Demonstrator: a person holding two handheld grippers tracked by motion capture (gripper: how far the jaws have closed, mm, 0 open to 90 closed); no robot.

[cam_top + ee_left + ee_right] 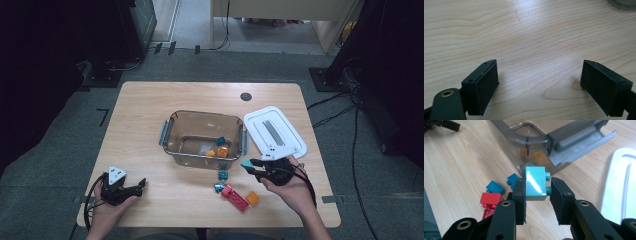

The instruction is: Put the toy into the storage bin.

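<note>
Pale wooden table (150, 110) standing on grey carpet, carrying a clear brown bin (204, 138) at its centre with a white lid (274, 131) lying just right of it, near the table's right edge. Right gripper (537, 192) is hovering off the bin's near right corner, its jaws closing narrowly on a teal brick (535, 183), studs facing one pad; below it a red brick (234, 197), an orange brick (252, 199) and two small blue bricks (496, 187) are lying close to the front edge. Left gripper (539, 82) is resting low over bare wood at the front left corner, jaws spread wide and holding nothing, with open tabletop stretching ahead of it.
</note>
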